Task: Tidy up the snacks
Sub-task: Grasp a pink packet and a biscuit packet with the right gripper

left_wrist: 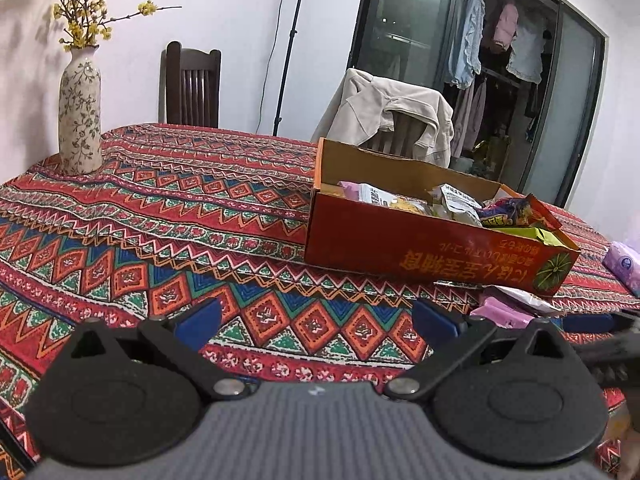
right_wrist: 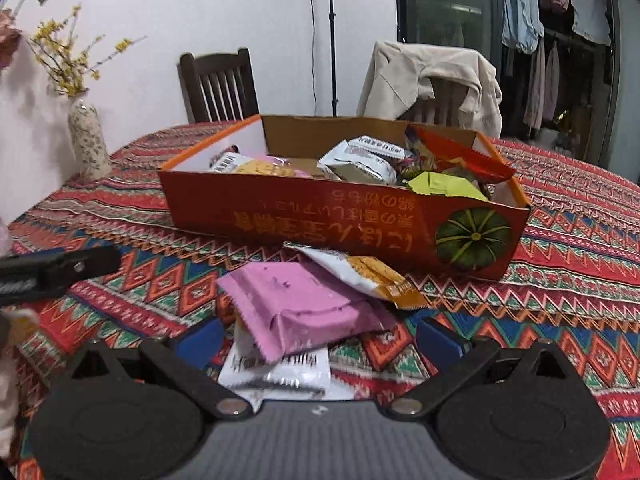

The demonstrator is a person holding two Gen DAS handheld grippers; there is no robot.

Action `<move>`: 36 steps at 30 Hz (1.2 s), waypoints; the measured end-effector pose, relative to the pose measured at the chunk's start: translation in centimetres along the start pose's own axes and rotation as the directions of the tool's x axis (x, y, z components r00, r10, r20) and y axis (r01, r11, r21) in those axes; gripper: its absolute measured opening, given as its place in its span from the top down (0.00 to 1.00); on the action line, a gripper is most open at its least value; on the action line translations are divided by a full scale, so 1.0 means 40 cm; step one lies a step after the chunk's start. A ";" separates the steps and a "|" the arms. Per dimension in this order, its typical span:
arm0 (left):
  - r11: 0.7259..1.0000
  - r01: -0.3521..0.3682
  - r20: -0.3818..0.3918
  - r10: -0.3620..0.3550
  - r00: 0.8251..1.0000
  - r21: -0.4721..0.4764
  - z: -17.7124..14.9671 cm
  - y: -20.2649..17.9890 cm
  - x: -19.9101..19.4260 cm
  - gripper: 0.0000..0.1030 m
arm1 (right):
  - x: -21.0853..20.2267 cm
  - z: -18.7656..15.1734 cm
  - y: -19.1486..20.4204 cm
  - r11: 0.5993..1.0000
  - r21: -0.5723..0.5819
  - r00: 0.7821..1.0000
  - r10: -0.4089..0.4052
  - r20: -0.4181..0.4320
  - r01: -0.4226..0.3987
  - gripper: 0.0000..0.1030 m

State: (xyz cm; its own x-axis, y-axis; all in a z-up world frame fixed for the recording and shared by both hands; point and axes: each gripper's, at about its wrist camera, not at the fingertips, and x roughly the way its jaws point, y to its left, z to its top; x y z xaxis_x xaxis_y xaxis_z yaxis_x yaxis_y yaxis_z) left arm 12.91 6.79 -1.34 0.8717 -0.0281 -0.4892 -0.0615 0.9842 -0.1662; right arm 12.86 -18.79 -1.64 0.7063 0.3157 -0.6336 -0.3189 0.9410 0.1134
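Observation:
An open orange-red cardboard box (left_wrist: 420,248) (right_wrist: 320,220) with a pumpkin picture sits on the patterned tablecloth and holds several snack packets. In front of it lie a pink packet (right_wrist: 296,304), an orange-and-white cracker packet (right_wrist: 372,276) and a white packet (right_wrist: 280,372) partly under the pink one. My right gripper (right_wrist: 318,340) is open, its blue pads either side of the pink packet's near end, not pressing it. My left gripper (left_wrist: 318,320) is open over bare cloth, left of the pink packet (left_wrist: 504,314). The other gripper's black finger (right_wrist: 60,268) shows at the left.
A flowered vase (left_wrist: 80,112) with yellow blossoms stands at the table's far left. A dark wooden chair (left_wrist: 192,84) and a chair draped with a beige jacket (left_wrist: 392,116) stand behind the table. A purple tissue pack (left_wrist: 624,264) lies at the right edge.

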 end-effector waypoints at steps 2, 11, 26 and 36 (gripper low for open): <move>1.000 0.003 0.002 -0.003 1.000 -0.003 -0.001 0.000 0.000 0.00 | 0.025 0.023 -0.006 1.000 0.026 1.000 0.002 -0.020 -0.002 0.00; 0.999 0.008 -0.010 -0.009 1.000 -0.048 0.002 0.016 0.006 0.00 | 0.091 0.053 -0.002 0.999 0.032 1.000 0.010 -0.008 -0.010 0.00; 0.998 0.013 -0.025 -0.015 1.000 -0.060 0.001 0.018 0.014 0.00 | 0.017 0.011 0.009 0.999 -0.018 0.990 0.037 0.133 -0.035 0.45; 0.998 -0.014 -0.023 0.013 1.000 -0.062 -0.001 0.018 0.015 0.00 | -0.093 -0.016 -0.023 0.998 0.018 0.971 0.057 0.231 -0.062 0.83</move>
State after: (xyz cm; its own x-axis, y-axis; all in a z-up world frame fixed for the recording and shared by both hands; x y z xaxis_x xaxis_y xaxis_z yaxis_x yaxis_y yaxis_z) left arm 13.38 7.46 -1.77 0.8595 -0.0197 -0.5108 -0.1039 0.9716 -0.2124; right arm 10.12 -20.93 0.13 0.8138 0.3882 -0.4326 -0.3511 0.9214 0.1664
